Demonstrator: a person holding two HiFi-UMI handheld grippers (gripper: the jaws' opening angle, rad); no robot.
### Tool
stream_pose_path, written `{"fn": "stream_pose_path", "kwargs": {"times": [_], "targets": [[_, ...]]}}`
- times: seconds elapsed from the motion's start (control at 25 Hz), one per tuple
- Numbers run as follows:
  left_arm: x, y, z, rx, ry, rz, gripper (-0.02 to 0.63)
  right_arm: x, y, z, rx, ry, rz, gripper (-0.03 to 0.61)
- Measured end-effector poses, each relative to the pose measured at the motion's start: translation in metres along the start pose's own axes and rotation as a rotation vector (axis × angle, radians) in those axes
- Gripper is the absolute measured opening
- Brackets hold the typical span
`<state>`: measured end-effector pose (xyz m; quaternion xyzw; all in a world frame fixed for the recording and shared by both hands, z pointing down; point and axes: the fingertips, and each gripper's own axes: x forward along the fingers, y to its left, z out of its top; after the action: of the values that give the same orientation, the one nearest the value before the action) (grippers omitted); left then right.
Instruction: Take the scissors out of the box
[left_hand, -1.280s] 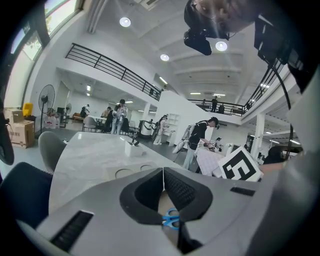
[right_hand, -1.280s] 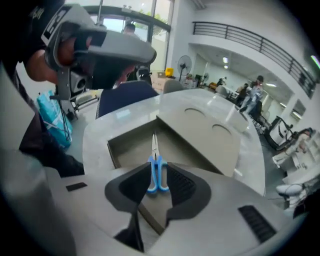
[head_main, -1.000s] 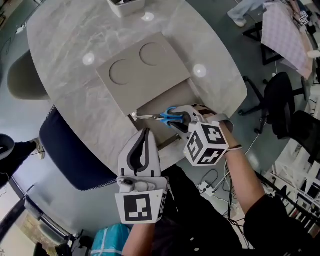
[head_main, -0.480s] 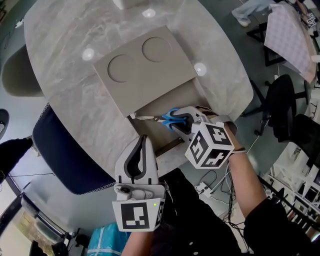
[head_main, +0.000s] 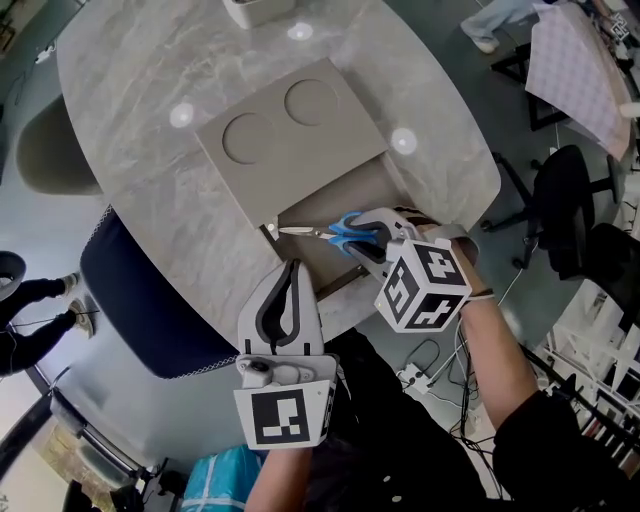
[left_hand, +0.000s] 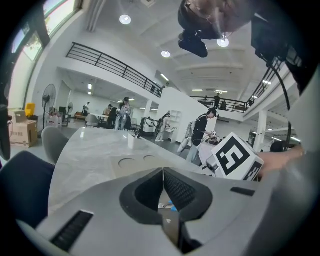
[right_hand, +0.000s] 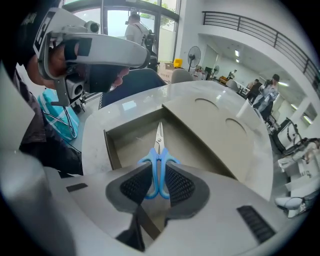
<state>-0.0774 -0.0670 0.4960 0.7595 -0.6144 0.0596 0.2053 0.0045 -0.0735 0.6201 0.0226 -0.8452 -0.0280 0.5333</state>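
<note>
Head view: a pale marbled bench (head_main: 140, 90) fills the upper half of the frame. On it, near the centre, lies a flat grey box (head_main: 385, 190). Its lid (head_main: 290, 140), with two round recesses, is slid toward the upper left, so the lower right part of the box is open. The scissors (head_main: 335, 234) lie over this open part, with the blades pointing left and the blue handles to the right. The right claw (head_main: 362, 240) reaches in from the lower right and is clamped on those handles, and its marker cube (head_main: 425, 285) sits just below. The left claw (head_main: 291, 268) hangs at lower centre, just off the bench edge, pointing up the frame toward the box with its jaws together. A dark blue chair (head_main: 140, 310) stands at the lower left.

Left gripper view: the left claw (left_hand: 163, 172) shows its two ribbed pads meeting at the tips, with nothing between them. The bench (left_hand: 95, 150) stretches away behind it, and the other claw's marker cube (left_hand: 235, 162) is at the right.

Right gripper view: the right claw (right_hand: 159, 170) has its pads pressed against both blue handle loops of the scissors (right_hand: 159, 145). The blades point up the frame, over the open box (right_hand: 112, 147). The lid (right_hand: 215, 125) covers the box at the upper right.
</note>
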Motion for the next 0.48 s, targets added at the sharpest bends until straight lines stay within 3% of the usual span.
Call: {"fn": "stream_pose_path", "kwargs": {"times": [0.24,0.48], "targets": [[-0.002,-0.014,0.032,0.005,-0.034,-0.03,0.017,-0.047,-0.015,0.016,-0.003,-0.027,-0.078,0.081],[-0.017,-0.035,0.085,0.008,-0.082,-0.045,0.017,-0.129,-0.035,0.053,0.033,-0.146,-0.196,0.081]]}}
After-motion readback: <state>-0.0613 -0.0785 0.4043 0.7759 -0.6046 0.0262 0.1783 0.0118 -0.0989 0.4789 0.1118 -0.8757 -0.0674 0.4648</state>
